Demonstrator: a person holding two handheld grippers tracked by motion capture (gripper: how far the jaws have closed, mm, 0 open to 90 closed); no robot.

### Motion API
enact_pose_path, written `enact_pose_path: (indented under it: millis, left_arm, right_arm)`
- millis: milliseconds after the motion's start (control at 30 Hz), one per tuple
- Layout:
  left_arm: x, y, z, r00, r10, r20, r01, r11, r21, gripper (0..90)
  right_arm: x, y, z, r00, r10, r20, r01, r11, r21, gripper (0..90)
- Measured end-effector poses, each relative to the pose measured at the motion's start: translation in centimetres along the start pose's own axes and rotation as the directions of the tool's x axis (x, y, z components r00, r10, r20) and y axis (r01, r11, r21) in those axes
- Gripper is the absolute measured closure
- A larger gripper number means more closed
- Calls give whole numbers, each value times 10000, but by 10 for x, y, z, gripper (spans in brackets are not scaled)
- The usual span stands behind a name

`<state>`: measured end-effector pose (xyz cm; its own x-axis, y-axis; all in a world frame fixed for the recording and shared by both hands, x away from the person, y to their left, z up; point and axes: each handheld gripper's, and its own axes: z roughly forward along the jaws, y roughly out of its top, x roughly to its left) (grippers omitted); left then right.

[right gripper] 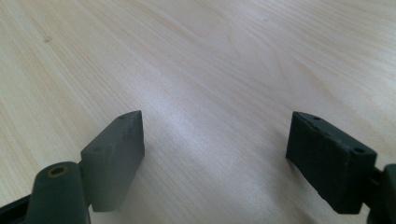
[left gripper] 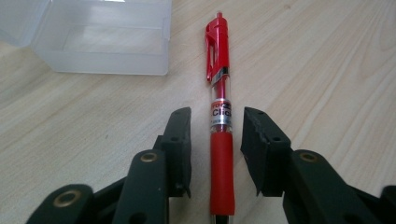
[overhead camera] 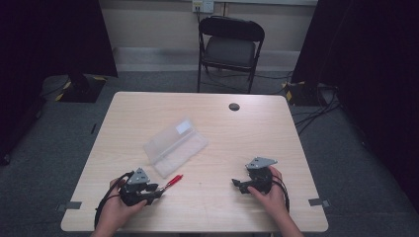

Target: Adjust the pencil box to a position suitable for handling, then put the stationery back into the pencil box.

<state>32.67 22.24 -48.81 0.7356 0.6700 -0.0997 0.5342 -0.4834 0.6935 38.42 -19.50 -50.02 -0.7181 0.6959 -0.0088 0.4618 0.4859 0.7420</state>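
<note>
Pale wood grain runs across the table [overhead camera: 217,123], with a folding chair [overhead camera: 230,47] beyond its far edge and dark curtains at either side. We read the step in hand as picking up the red click pen [left gripper: 220,140], which lies flat on the table at the near left, just beside the clear plastic case [overhead camera: 175,145].

The left tool [left gripper: 216,154] straddles the pen's rubber grip — there are gaps on both sides, so its pads do not yet press. To do this well, we should stay centred over the rubber sleeve, close evenly so the barrel does not roll, and only then lift.

The right tool [right gripper: 215,154] sits released, jaws wide over bare table at the near right.

From the left gripper view we get the gaps beside the barrel; from the high view, we get how the case lies open, well apart from the right hand [overhead camera: 267,190].
</note>
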Motion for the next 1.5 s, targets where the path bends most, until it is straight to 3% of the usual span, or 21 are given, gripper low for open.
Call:
enact_pose_path:
  millis: [167,333,433,667,933,1167,1233,1500]
  left_arm:
    - [0,-2,-1,10000,28,5,-28,10000,-58,656]
    - [-3,-5,-3,9997,-220,55,221,9997,-122,678]
    - [-5,-4,-3,9997,-247,76,247,9997,21,788]
    - [-6,2,-2,9988,-420,251,410,9985,354,799]
    - [-4,12,-5,9980,-490,410,499,9985,-221,800]
    - [-3,27,-3,9985,-338,438,359,9982,-473,800]
    - [-2,31,-2,9988,-240,419,260,9986,-470,800]
    - [-2,37,-2,9993,-204,308,222,9979,-601,800]
  right_arm:
    - [0,0,0,10000,4,-2,-4,10000,-1,184]
    - [0,0,0,10000,23,10,-23,10000,19,182]
    - [0,0,0,10000,20,13,-20,10000,17,182]
    - [0,0,0,10000,20,12,-20,10000,16,182]
    - [0,0,0,10000,19,14,-19,10000,16,182]
    - [0,0,0,10000,19,18,-19,10000,1,181]
    - [0,0,1,9998,-14,-186,15,10000,74,121]
    - [1,1,1,9997,-192,-169,194,9997,120,119]
